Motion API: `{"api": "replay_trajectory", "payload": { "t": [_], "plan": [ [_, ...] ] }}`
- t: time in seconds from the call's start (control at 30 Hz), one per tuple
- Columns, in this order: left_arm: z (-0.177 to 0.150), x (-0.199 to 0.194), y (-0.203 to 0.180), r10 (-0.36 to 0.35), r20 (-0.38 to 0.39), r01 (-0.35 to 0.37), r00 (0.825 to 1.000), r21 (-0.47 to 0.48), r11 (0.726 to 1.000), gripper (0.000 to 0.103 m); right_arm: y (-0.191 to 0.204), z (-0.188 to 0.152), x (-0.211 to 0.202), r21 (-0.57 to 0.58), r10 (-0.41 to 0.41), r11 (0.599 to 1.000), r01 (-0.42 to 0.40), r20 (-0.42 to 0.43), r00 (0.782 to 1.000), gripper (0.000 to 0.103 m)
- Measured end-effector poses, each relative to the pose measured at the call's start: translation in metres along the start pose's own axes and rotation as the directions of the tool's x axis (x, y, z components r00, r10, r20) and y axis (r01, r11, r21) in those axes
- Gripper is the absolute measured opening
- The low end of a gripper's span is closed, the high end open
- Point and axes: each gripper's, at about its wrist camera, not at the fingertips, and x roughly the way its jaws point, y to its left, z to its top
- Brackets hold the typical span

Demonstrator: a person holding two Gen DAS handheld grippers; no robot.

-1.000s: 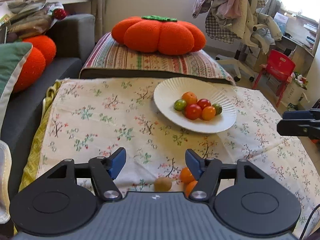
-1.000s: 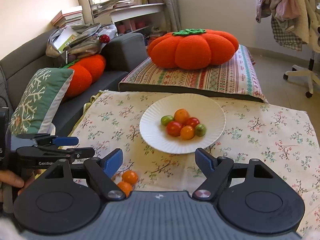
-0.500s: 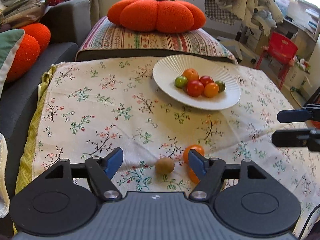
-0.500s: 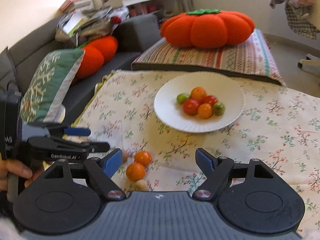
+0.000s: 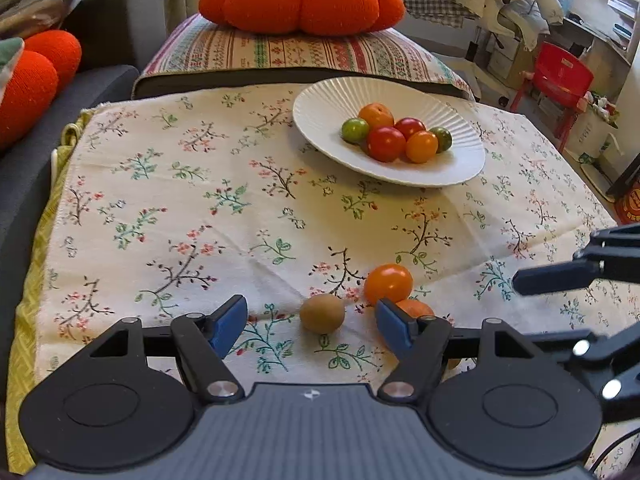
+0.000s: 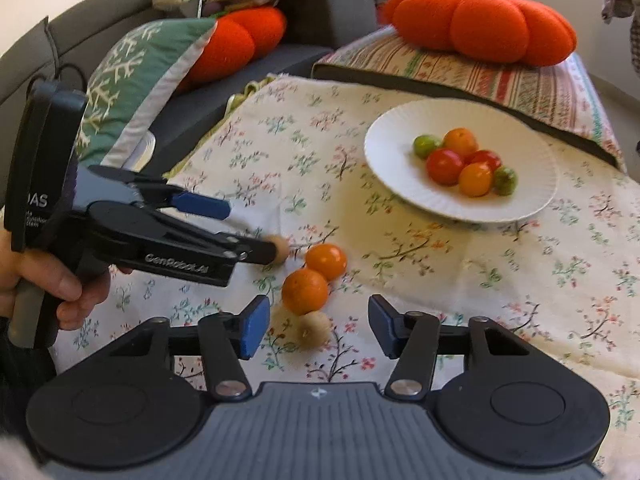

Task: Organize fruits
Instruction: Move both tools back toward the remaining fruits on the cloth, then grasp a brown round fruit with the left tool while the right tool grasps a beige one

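A floral tablecloth point(image 5: 192, 200) is covering the low surface, with a striped cushion point(image 5: 304, 54) lying at its far edge and a big orange pumpkin pillow point(image 5: 302, 0) sitting on that. A grey sofa point(image 6: 332, 4) is standing off to the left, carrying a green cushion point(image 6: 140, 76) and a second orange pillow point(image 6: 236, 44).

A white ridged plate point(image 5: 320, 120) is resting on the far right part of the cloth, holding 6 small fruits point(image 5: 386, 143) in red, orange and green, bunched together and touching.

On the near part of the cloth, 4 loose fruits are lying close together: an orange tomato point(image 6: 326, 261), a second orange fruit point(image 6: 305, 291) touching it, a small brown fruit point(image 5: 322, 313) and a pale round fruit point(image 6: 315, 328).

The left gripper point(image 5: 310, 322) is hanging low over the cloth with its jaws spread and gripping nothing; the brown fruit is sitting between its blue pads point(image 5: 228, 322), apart from both. In the right wrist view a hand point(image 6: 60, 284) is holding this gripper's handle.

The right gripper point(image 6: 314, 330) is pointing down at the pale round fruit, which is lying between its pads point(image 6: 254, 326) without touching them. Its jaws have just been closing, yet they are standing apart and holding nothing.
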Motion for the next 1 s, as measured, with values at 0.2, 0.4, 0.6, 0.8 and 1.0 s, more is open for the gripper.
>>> {"api": "replay_trajectory", "payload": {
  "t": [0.2,0.4,0.6,0.8,1.0],
  "plan": [
    [-0.003,0.013,-0.005,0.010,-0.020,-0.010,1.000,0.030,1.000,0.055,0.006,-0.007,0.018,-0.028,-0.014,1.000,0.013,-0.055,0.998,0.047],
    [-0.005,0.021,-0.009,0.014,-0.025,-0.012,1.000,0.063,0.998,0.046,0.006,-0.010,0.029,-0.039,-0.034,0.999,0.032,-0.074,0.997,0.046],
    [-0.006,0.028,-0.014,0.039,-0.019,-0.037,0.999,0.118,0.992,0.017,0.010,-0.012,0.036,-0.054,-0.040,0.998,0.035,-0.084,0.996,0.044],
    [-0.005,0.029,-0.017,0.051,-0.002,-0.050,0.999,0.136,0.989,0.011,0.012,-0.015,0.047,-0.060,-0.039,0.998,0.032,-0.111,0.993,0.022],
    [-0.006,0.029,-0.019,0.056,0.002,-0.055,0.998,0.154,0.986,0.011,0.014,-0.015,0.048,-0.069,-0.048,0.997,0.041,-0.116,0.992,0.021]
  ]
}}
